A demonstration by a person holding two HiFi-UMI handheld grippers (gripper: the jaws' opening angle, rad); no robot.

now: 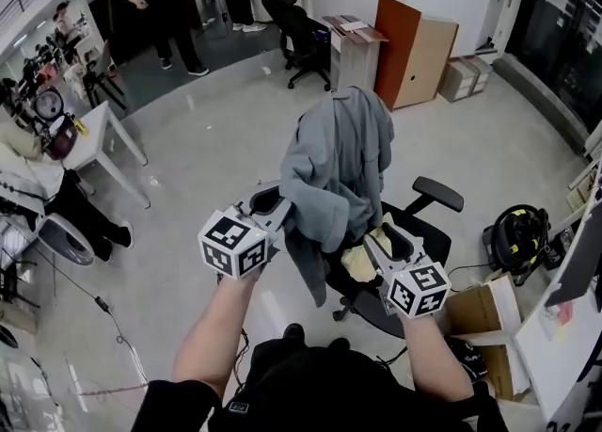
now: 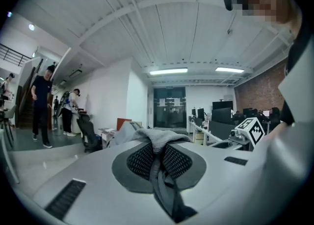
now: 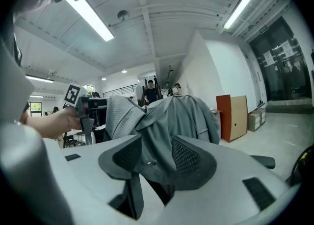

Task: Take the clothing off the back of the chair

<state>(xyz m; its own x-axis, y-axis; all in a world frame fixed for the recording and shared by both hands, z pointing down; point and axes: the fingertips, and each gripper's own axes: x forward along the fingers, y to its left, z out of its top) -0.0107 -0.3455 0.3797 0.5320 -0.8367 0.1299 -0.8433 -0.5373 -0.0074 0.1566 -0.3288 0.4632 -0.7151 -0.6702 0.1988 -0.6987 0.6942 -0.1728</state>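
- The clothing (image 1: 339, 162), a soft grey garment with a fine knitted texture, hangs in loose folds over the black office chair (image 1: 438, 195) and covers its back.
- Our left gripper (image 1: 276, 210) has its jaws nearly together, the mesh-patterned pads pinching a thin fold at the clothing's left edge.
- Our right gripper (image 1: 380, 240) stands wider, its pads pressed on a thick bunch of the same fabric lower on the right.

Chair (image 1: 439, 196) back hidden under grey garment (image 1: 339, 152) — seat partly behind right tool (image 1: 385, 236).
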